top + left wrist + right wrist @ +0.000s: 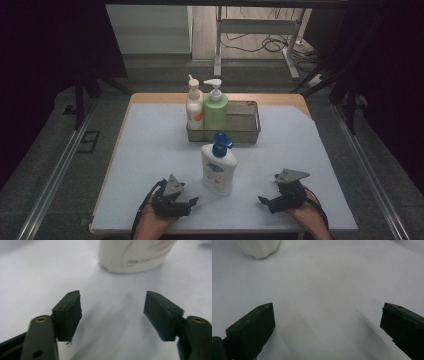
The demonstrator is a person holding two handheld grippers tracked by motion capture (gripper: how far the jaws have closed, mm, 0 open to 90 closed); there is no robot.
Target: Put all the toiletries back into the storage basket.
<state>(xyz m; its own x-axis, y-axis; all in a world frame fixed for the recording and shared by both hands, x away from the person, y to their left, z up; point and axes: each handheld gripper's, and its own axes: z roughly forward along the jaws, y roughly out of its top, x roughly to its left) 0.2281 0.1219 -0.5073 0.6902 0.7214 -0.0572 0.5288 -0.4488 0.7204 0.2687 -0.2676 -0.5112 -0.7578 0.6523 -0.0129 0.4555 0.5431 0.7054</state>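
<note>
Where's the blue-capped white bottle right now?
In the high view, the blue-capped white bottle stands upright on the table's near middle, just in front of the metal tray, between the left gripper and right gripper.

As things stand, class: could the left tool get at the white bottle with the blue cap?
Probably yes. The left tool stands open with nothing between its jaws, and only bare white mat lies between it and the white bottle, which stands upright, clear of the basket.
</note>
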